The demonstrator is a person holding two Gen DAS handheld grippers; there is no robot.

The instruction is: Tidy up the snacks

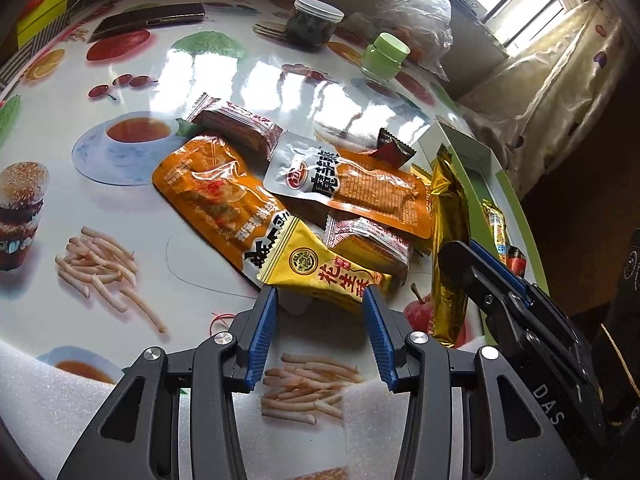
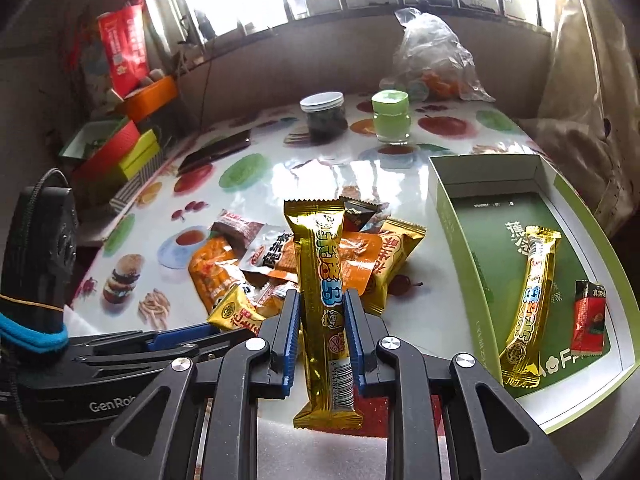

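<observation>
A pile of snack packets lies mid-table: an orange packet (image 1: 208,192), a white-and-orange one (image 1: 304,172), a brown one (image 1: 240,120) and a yellow peanut packet (image 1: 320,268). My left gripper (image 1: 320,291) hovers open just in front of the yellow packet's near edge, nothing between its pads. My right gripper (image 2: 322,298) is shut on a long gold snack bar (image 2: 316,248), held upright above the pile, to the left of the green box (image 2: 452,220). The box holds another gold bar (image 2: 528,304) and a small red packet (image 2: 588,316).
At the table's far side stand a white-lidded jar (image 1: 316,20), a green jar (image 1: 384,58), a clear plastic bag (image 1: 416,12) and a phone (image 1: 148,20). Coloured boxes (image 2: 120,152) sit at the left. White foam (image 1: 40,392) pads the near edge.
</observation>
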